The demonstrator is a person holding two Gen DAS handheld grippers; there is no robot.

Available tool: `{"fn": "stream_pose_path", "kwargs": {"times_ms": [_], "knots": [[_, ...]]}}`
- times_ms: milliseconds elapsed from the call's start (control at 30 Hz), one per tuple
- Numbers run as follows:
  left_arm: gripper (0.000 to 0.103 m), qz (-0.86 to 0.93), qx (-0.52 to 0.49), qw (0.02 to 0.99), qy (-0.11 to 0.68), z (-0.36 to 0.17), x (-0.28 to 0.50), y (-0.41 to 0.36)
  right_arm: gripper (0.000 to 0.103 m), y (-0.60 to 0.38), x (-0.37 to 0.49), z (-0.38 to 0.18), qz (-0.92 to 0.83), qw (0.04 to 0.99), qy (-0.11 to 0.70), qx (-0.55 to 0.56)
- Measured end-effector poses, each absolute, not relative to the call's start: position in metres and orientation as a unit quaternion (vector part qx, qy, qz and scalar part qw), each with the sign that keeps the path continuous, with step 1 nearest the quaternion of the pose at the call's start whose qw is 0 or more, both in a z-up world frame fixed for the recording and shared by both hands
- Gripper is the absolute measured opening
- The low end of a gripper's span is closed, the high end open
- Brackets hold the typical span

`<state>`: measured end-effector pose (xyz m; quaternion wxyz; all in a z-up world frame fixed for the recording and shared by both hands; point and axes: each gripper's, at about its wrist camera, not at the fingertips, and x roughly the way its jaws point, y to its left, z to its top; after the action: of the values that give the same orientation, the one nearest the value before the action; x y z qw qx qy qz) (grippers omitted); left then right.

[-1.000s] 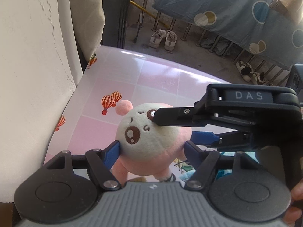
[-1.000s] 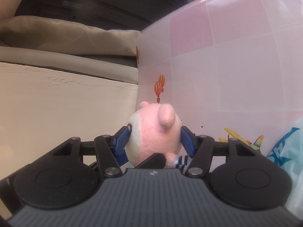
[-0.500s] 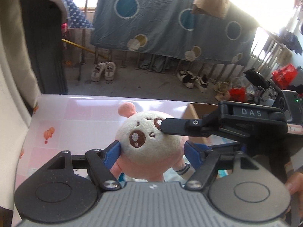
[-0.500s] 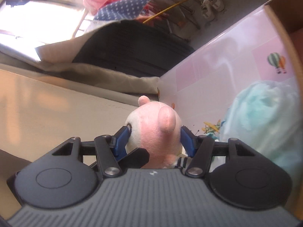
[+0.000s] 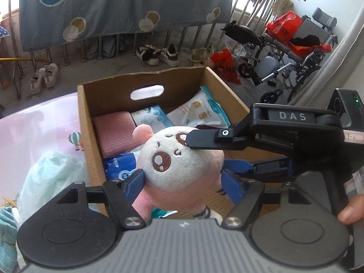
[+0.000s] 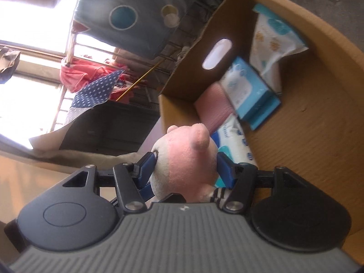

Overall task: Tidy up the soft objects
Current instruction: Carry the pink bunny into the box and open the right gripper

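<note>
Both the left tool (image 5: 182, 182) and right tool (image 6: 185, 168) are clamped on the pink plush toy (image 5: 179, 161), held over the near edge of the cardboard box (image 5: 87, 122). Box contents: pink cloth (image 5: 113, 132), tissue packs (image 5: 150, 117). Only the left view shows the mint bundle (image 5: 50, 170) on the surface (image 5: 34, 127) beside the box.

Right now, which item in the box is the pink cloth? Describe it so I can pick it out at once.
Find the open cardboard box with the oval handle hole. Inside, against its left wall in the left wrist view, lies the folded pink cloth. Its neighbours are glossy blue-and-white packs; it alone is matte, woven and plain pink, without printing.
</note>
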<state>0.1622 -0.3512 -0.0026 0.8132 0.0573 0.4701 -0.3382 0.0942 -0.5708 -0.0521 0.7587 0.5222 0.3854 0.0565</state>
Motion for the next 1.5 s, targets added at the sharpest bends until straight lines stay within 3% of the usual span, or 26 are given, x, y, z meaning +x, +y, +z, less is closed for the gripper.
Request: {"fn": "stream_pose_path", "kwargs": {"times_ms": [333, 567, 1000, 1100, 1200, 1500], "knots": [[0.072, -0.335, 0.078, 0.788, 0.511, -0.048, 0.187, -0.391, 0.059, -0.597, 0.123, -0.106, 0.009, 0.762, 0.404, 0.507], [0.071, -0.332, 0.090, 0.785, 0.516, -0.051, 0.188, -0.396, 0.062, -0.607, 0.135, -0.123, -0.019, 0.765, 0.412, 0.495], [0.072, -0.326, 0.070, 0.815, 0.474, -0.004, 0.171, -0.340, 0.088, -0.596, 0.125, -0.120, -0.069, 0.761, 0.429, 0.481], [0.072, -0.319, 0.062, 0.822, 0.468, 0.005, 0.167, -0.323, 0.088, -0.595, 0.119, -0.126, -0.082, 0.746, 0.436, 0.496], [0.072, -0.313, 0.055, 0.826, 0.465, 0.012, 0.164, -0.307, 0.080, -0.591, 0.119, -0.140, -0.101, 0.725, 0.442, 0.518], [0.072, -0.295, 0.043, 0.838, 0.457, 0.022, 0.156, -0.265, 0.075, -0.586, 0.112, -0.156, -0.147, 0.692, 0.354, 0.612]]}}
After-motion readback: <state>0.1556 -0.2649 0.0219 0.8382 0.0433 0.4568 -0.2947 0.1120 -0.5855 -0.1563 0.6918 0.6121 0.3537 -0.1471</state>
